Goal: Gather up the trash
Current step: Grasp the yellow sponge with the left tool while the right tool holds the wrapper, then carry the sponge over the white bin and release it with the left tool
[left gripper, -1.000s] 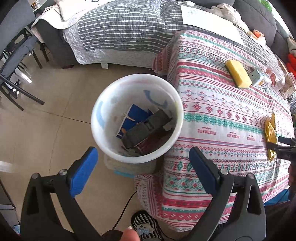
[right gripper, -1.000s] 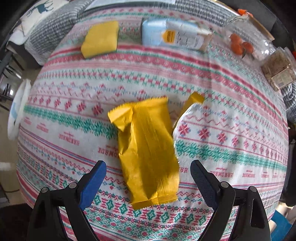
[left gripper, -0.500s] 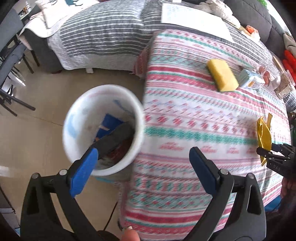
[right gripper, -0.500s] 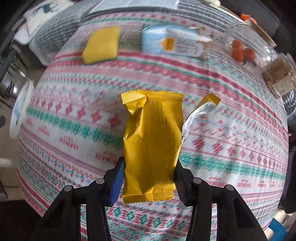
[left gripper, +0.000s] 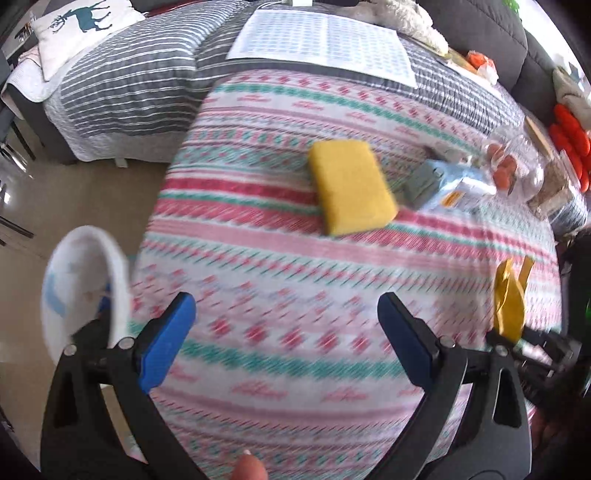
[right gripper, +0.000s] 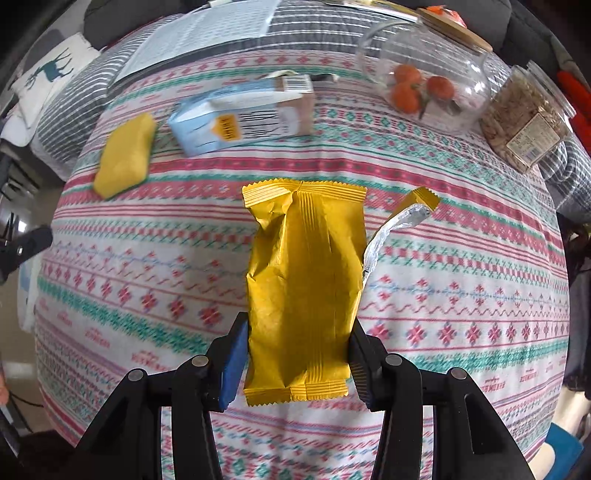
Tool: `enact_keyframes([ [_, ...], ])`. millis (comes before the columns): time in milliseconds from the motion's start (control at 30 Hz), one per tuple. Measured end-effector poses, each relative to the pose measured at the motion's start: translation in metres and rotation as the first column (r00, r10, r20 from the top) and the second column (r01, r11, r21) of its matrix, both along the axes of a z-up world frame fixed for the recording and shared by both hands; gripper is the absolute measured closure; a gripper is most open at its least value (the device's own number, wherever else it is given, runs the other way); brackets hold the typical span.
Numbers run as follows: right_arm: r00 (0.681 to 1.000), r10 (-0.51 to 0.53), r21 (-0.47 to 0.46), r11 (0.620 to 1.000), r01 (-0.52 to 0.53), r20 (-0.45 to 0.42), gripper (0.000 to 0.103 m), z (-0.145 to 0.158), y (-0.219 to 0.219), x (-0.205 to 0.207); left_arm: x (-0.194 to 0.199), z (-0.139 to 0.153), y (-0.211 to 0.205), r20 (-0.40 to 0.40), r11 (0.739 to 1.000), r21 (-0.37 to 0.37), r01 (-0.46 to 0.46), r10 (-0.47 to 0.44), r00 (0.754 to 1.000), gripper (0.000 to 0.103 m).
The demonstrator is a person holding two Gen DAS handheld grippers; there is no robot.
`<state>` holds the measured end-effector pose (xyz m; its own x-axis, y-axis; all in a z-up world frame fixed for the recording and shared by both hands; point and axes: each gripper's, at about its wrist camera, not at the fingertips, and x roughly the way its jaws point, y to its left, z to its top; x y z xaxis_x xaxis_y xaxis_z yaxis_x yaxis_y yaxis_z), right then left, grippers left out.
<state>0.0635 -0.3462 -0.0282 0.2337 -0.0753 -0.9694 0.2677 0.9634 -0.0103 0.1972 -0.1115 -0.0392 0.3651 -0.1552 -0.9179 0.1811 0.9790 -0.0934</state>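
Right hand-held gripper (right gripper: 297,363) clamps yellow wrapper (right gripper: 304,291) above table (right gripper: 461,295). Left hand-held gripper (left gripper: 284,325) open, empty, near table's left edge.

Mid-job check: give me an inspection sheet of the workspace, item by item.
Surface: table under a patterned tablecloth.
Job's things: yellow wrapper clamped by the right gripper; torn wrapper strip beside it; white bin at the table's edge.
Clutter: yellow sponge, blue carton, glass jar of tangerines, jar of seeds.
Grippers: left gripper open, nothing between its pads.
Cables: nothing seen.
Surroundings: striped bedding, deer pillow, printed sheet.
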Motion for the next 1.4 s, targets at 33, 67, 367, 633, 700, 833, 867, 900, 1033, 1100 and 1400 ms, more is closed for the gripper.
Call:
enact_keyframes([
  [33, 1.0, -0.002, 0.002, 1.0, 0.002, 0.001, 0.052, 0.0, -0.004, 0.002, 0.002, 0.0, -0.005, 0.005, 1.0, -0.008, -0.006, 0.006, 1.0, 0.004],
  [67, 1.0, -0.005, 0.007, 1.0, 0.005, 0.002, 0.052, -0.002, -0.007, 0.004, 0.005, -0.002, -0.011, 0.011, 1.0, -0.018, -0.013, 0.013, 1.0, 0.004],
  [367, 0.998, -0.056, 0.064, 0.996, 0.055, 0.015, 0.052, -0.001, -0.061, 0.01, 0.027, -0.013, -0.04, 0.073, 0.99, -0.126, -0.066, 0.075, 0.995, 0.009],
  [633, 0.997, -0.082, 0.069, 0.994, 0.081, 0.011, 0.052, -0.005, -0.105, 0.004, 0.041, -0.032, -0.053, 0.068, 0.99, -0.114, -0.081, 0.089, 0.994, 0.024],
  [700, 0.996, -0.085, 0.068, 0.994, 0.084, 0.009, 0.052, -0.004, -0.111, 0.002, 0.042, -0.035, -0.054, 0.058, 0.992, -0.102, -0.077, 0.083, 0.995, 0.035],
  [833, 0.996, -0.086, 0.065, 0.994, 0.085, 0.009, 0.052, 0.004, -0.109, -0.01, 0.038, -0.033, -0.055, 0.053, 0.994, -0.097, -0.05, 0.055, 0.997, 0.046],
  [867, 0.996, -0.086, 0.064, 0.994, 0.085, 0.012, 0.052, 0.007, -0.112, -0.016, 0.036, -0.031, -0.055, 0.057, 0.995, -0.086, -0.041, 0.046, 0.997, 0.048],
  [900, 0.996, -0.085, 0.063, 0.994, 0.084, 0.017, 0.052, 0.011, -0.114, -0.018, 0.033, -0.03, -0.055, 0.059, 0.997, -0.075, -0.03, 0.035, 0.998, 0.05],
  [1033, 0.996, -0.083, 0.052, 0.995, 0.081, 0.031, 0.052, 0.02, -0.102, -0.02, 0.023, -0.023, -0.043, 0.032, 0.997, -0.069, -0.024, 0.026, 0.999, 0.053],
  [1100, 0.996, -0.079, 0.056, 0.995, 0.077, 0.04, 0.052, 0.024, -0.097, -0.023, 0.018, -0.02, -0.035, 0.018, 0.997, -0.072, -0.027, 0.029, 0.999, 0.054],
  [1400, 0.996, -0.032, 0.046, 0.999, 0.028, 0.079, 0.052, 0.038, -0.044, -0.04, -0.012, -0.008, 0.006, -0.001, 0.999, -0.044, 0.003, -0.003, 1.0, 0.057],
])
